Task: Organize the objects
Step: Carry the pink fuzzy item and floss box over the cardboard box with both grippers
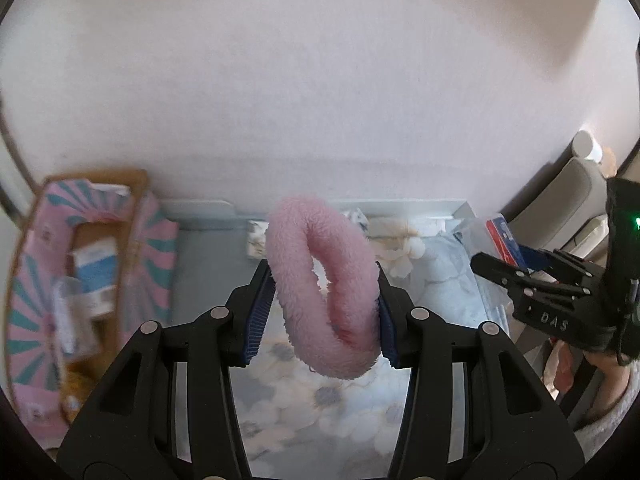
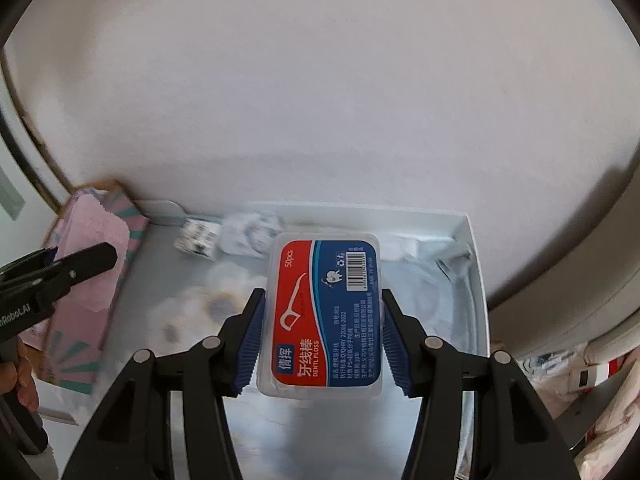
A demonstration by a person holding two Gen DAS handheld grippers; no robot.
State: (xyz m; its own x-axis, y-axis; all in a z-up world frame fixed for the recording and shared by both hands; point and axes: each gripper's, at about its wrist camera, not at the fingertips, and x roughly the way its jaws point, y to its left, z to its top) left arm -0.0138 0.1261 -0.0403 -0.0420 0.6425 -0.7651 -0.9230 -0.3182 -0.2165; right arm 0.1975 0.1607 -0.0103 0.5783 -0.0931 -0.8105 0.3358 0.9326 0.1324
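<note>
Scrunchie in left tongs near patterned box.

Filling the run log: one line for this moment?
left gripper: shut on pink scrunchie | right gripper: shut on floss box | both over tray

A white tray lined with a pale floral cloth is seen; a small patterned packet lies at 11 o'clock, a pink-and-teal striped box at 9 o'clock.
</note>
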